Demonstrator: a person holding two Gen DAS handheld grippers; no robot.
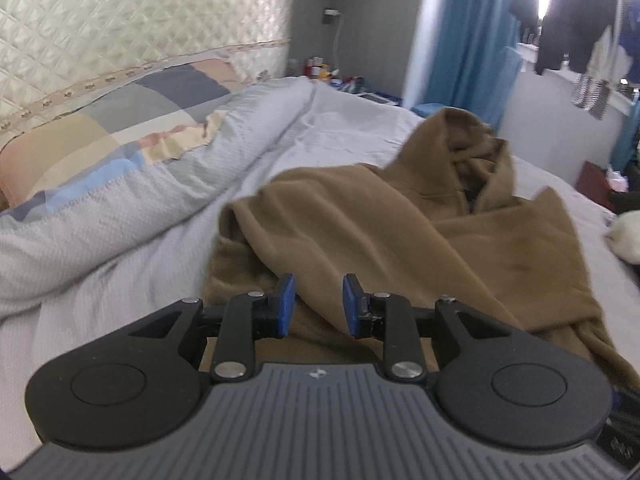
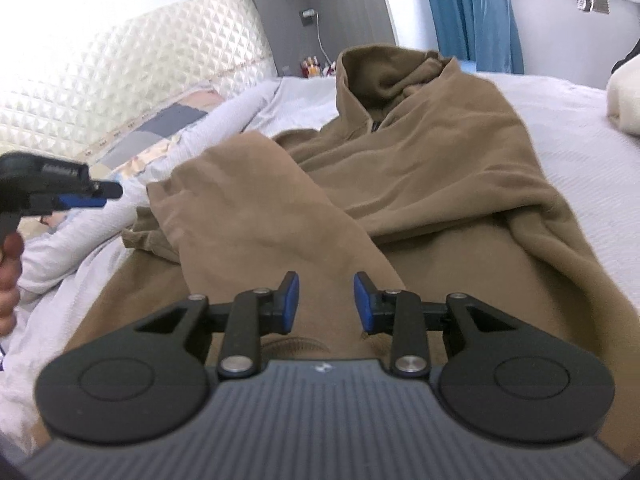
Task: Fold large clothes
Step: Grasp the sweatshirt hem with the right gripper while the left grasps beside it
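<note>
two grippers: right gripper [image 2: 326,300] and left gripper [image 1: 319,304], each with fingers spread and nothing between. one brown hoodie [image 2: 420,168] lies on the bed [image 2: 580,152], both sleeves folded in. farther back, one patchwork pillow [image 1: 120,120], one quilted headboard [image 1: 140,12].

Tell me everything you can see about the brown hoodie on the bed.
The brown hoodie is a large, soft, fleece-looking garment lying on the pale bedspread. Its hood stands bunched at the far end, with a short dark opening at the collar below it. Both sleeves are folded in across the body; the left one lies on top, diagonally. The fabric is rumpled, not yet a neat fold. Neither gripper holds it: the right gripper hovers open above it, and the left gripper is open too.
</note>
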